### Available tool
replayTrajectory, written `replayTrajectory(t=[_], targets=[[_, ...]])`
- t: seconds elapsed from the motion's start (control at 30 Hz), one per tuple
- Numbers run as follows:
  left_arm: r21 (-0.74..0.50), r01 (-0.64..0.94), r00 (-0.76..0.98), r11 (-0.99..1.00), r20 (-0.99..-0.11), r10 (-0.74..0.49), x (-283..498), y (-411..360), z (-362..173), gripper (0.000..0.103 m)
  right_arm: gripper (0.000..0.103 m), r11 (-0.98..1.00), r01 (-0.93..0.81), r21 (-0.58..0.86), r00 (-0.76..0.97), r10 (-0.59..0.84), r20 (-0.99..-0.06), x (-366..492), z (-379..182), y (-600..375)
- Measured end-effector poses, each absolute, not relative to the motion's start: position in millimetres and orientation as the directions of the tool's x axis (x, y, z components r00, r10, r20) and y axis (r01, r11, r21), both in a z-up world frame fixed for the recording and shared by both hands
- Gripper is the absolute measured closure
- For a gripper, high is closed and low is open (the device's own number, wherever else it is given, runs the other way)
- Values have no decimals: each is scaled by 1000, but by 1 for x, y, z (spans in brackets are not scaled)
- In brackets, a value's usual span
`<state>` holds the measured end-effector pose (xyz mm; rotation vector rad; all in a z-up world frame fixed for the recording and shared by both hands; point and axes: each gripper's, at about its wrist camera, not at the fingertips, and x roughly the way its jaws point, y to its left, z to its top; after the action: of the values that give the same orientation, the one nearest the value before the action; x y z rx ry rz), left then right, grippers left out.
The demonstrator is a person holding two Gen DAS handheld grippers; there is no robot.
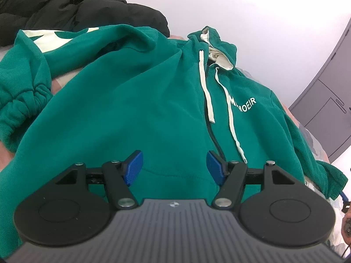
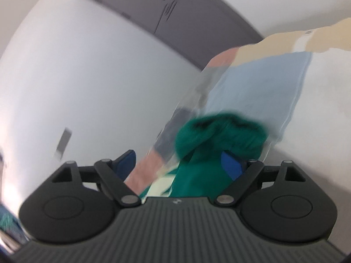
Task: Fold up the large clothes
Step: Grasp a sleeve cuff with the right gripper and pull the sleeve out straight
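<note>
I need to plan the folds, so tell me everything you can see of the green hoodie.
The green hoodie is soft fleece, lying front up and rumpled on the bed. It has a cream-lined hood, two cream drawstrings, a dark front zipper, white chest lettering, a front pocket and gathered cuffs. One sleeve with a cream print is folded back. A black jacket lies beyond it.

A black puffy jacket lies crumpled at the far left, against a plain white wall. A grey cabinet with recessed handles stands on the right. In the right wrist view a patchwork bedcover of pale blue, pink and cream blocks shows, blurred.
</note>
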<state>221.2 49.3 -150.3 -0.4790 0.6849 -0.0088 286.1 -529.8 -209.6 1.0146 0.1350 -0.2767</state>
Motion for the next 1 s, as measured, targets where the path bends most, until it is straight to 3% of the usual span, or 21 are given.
replayTrajectory(t=[0.1,0.27,0.4,0.57,0.73,0.93,1.0], targets=[[-428,-139,781,893,-602,-167,219,48,-149,34,15,536,253,805,966,-99,-238,287,-204,-507],[-423,-126,778,898,-603,-175,217,47,-150,34,16,507,325,798,918,35,-396,324,-236,-491],[-428,-123,775,895,-606,-183,219,47,-151,34,16,456,354,817,911,28,-411,348,-265,-496],[-417,-122,765,901,-618,-182,229,41,-158,34,16,518,359,777,921,-62,-385,378,-258,-511],[-422,-120,745,899,-637,-200,245,32,-169,34,33,542,456,706,887,-218,-406,411,-252,-546],[-410,-137,743,902,-644,-180,259,30,-178,34,38,566,497,658,868,-334,-368,431,-256,-592],[-406,-146,746,902,-645,-169,262,30,-180,34,55,530,510,677,859,-363,-362,431,-259,-609]])
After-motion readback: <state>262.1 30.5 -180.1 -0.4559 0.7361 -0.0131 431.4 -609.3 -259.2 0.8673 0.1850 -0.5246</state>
